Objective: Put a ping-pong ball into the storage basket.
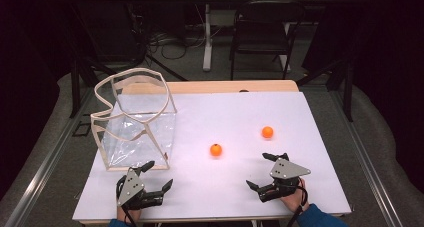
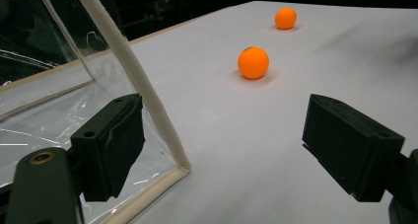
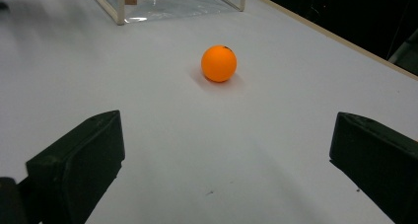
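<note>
orange ball (image 3: 219,63) | ahead of right gripper (image 3: 224,160) jaws, apart | jaws wide

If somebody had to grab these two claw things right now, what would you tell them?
Left gripper: open, holding nothing, beside the near corner of the clear bag.
Right gripper: open, holding nothing, near the table's front edge.
Two orange balls lie loose on the table: near ball at mid-table, far ball farther back on the right.
Done: nothing visible; neither ball is touched.
Left: probably picking up both balls and putting them in the bag.
</note>
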A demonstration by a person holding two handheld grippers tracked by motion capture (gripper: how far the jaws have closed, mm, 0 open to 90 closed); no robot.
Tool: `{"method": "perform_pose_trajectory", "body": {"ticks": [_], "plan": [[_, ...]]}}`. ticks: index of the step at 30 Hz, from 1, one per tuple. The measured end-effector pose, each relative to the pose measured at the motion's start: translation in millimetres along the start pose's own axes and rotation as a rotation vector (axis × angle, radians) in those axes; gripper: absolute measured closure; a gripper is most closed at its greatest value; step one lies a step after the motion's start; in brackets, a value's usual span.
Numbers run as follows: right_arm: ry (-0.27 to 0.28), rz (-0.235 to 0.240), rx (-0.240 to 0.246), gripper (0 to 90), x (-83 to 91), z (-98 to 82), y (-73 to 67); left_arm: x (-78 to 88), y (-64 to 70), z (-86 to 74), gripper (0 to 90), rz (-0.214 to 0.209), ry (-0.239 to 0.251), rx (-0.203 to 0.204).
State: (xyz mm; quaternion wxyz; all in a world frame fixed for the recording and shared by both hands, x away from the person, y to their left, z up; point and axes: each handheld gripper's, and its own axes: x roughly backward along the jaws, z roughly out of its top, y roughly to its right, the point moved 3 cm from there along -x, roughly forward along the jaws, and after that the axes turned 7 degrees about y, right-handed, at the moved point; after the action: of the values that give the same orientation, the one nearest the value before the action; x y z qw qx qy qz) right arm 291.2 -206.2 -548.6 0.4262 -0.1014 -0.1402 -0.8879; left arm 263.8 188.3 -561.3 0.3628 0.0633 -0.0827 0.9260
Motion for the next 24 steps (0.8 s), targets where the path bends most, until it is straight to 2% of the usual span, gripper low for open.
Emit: {"method": "perform_pose_trajectory", "body": {"ticks": [6, 7, 17, 21, 24], "plan": [[-0.001, 0.001, -0.005, 0.0, -4.6, 3.6, 0.8, -2.3, 0.9, 0.6, 16.0, -0.009, -0.003, -0.005], [-0.014, 0.01, -0.023, 0.0, -8.5, 3.6, 2.3, -2.1, 1.3, 0.8, 16.0, -0.007, -0.003, -0.009], [-0.079, 0.036, -0.024, 0.0, -24.5, 5.3, 6.8, -1.2, 1.0, 1.0, 16.0, -0.009, 0.005, -0.003], [-0.093, 0.045, -0.024, 0.0, -29.5, 8.0, 8.6, -0.5, 1.7, 1.0, 16.0, -0.011, 0.012, 0.016], [-0.1, 0.053, -0.028, 0.0, -32.3, 10.2, 8.1, -0.1, 3.0, 2.4, 16.0, -0.017, 0.016, -0.002]]}}
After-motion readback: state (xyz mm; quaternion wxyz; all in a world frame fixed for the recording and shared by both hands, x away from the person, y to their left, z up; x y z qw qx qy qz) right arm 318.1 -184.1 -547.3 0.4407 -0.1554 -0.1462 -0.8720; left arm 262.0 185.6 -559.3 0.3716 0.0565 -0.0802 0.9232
